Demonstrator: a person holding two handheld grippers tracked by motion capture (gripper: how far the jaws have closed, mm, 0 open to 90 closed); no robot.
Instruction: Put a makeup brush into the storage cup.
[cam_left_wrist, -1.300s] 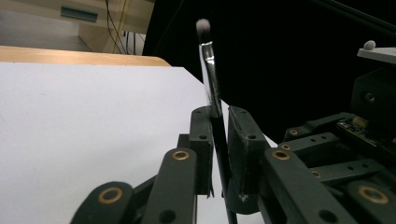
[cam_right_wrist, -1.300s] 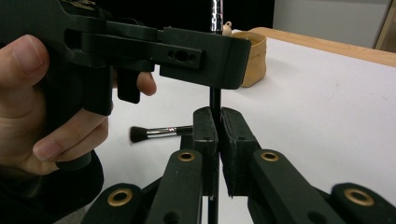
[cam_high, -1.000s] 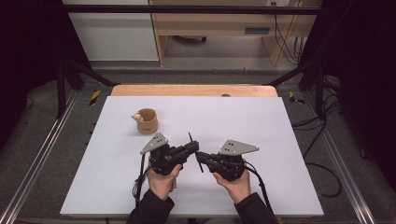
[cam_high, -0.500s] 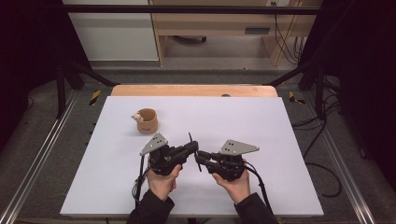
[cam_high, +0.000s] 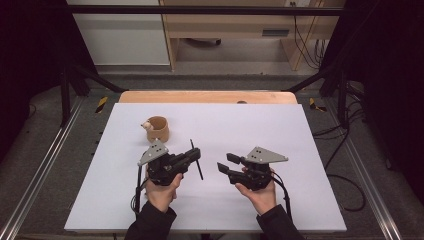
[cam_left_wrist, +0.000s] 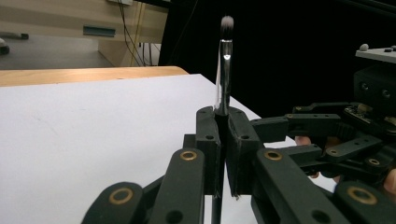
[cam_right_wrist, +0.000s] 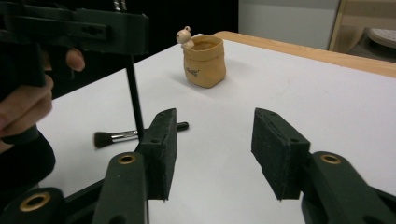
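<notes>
High view: I see my left gripper (cam_high: 194, 156) near table centre, pinching a thin brush (cam_high: 196, 160) that crosses its jaws from 12 to 6 o'clock. In the left gripper view the jaws press together on the brush (cam_left_wrist: 224, 70), handle upright, bristles at 12 o'clock. My right gripper (cam_high: 223, 165) sits at 3 o'clock of the left one, apart from the brush; its jaws have just been opening and stand spread with nothing between them. In the right gripper view, the right gripper (cam_right_wrist: 212, 149) faces a tan cup (cam_right_wrist: 204, 60) at 12 o'clock, and a second brush (cam_right_wrist: 135, 135) lies flat on the table (cam_right_wrist: 280, 79) at 9 o'clock.
</notes>
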